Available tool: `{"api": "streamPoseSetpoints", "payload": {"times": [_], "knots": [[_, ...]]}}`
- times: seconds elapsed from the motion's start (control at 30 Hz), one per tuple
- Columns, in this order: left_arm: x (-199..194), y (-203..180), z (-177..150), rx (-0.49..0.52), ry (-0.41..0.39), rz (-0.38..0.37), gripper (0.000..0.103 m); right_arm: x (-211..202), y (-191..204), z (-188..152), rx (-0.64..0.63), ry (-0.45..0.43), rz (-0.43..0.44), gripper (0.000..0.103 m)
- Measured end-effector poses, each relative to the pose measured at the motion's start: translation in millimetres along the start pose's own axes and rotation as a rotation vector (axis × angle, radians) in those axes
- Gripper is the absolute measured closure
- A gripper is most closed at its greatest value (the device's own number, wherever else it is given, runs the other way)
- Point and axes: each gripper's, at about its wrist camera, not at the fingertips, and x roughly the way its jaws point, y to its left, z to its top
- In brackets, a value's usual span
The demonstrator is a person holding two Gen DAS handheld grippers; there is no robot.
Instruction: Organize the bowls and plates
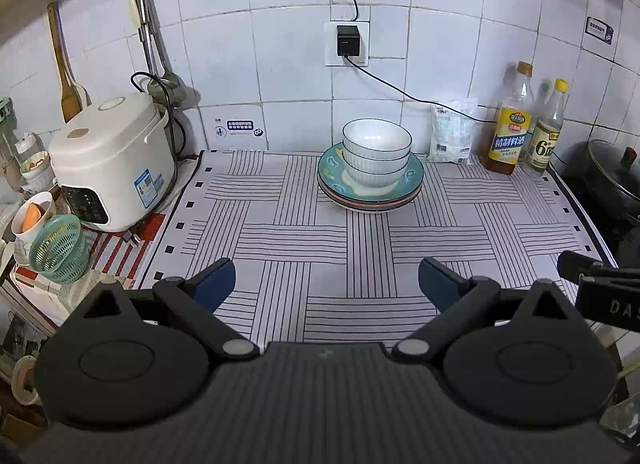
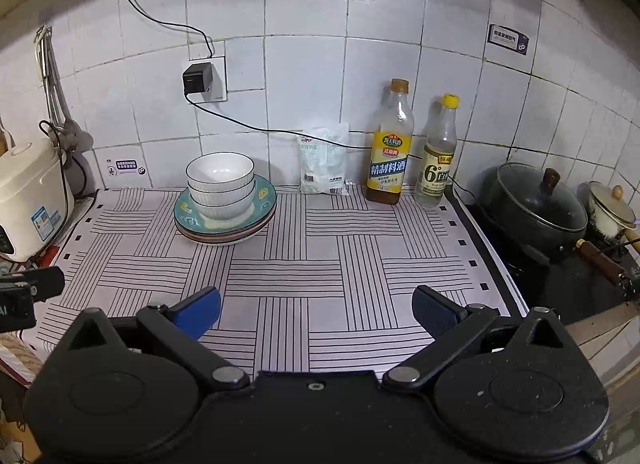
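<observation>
Three white ribbed bowls (image 1: 377, 152) are nested on a stack of plates (image 1: 412, 184) with a teal patterned plate on top, at the back of the striped mat near the wall. The same bowls (image 2: 221, 184) and plates (image 2: 264, 204) show at the left in the right wrist view. My left gripper (image 1: 326, 284) is open and empty, low over the front of the mat, well short of the stack. My right gripper (image 2: 316, 312) is open and empty, also over the front of the mat, to the right of the stack.
A white rice cooker (image 1: 108, 168) stands at the left. A white bag (image 1: 452, 132) and two bottles (image 1: 514, 120) stand against the wall at the right. A black lidded pan (image 2: 536, 208) sits on the stove beyond the mat's right edge. A green basket (image 1: 60, 248) is at the front left.
</observation>
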Motion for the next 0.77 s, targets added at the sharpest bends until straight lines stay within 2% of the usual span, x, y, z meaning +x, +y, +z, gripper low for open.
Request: {"api": "streamPoseSetpoints", "payload": {"times": [0.17, 0.77], "knots": [[3.4, 1.3, -2.0, -0.012, -0.005, -0.016, 0.000, 0.6, 0.1, 0.0, -0.001, 0.001, 0.001, 0.000], [1.2, -0.2, -3.0, 0.011, -0.012, -0.019, 0.000, 4.9, 1.6, -1.6, 0.008, 0.016, -0.022, 0.000]]}}
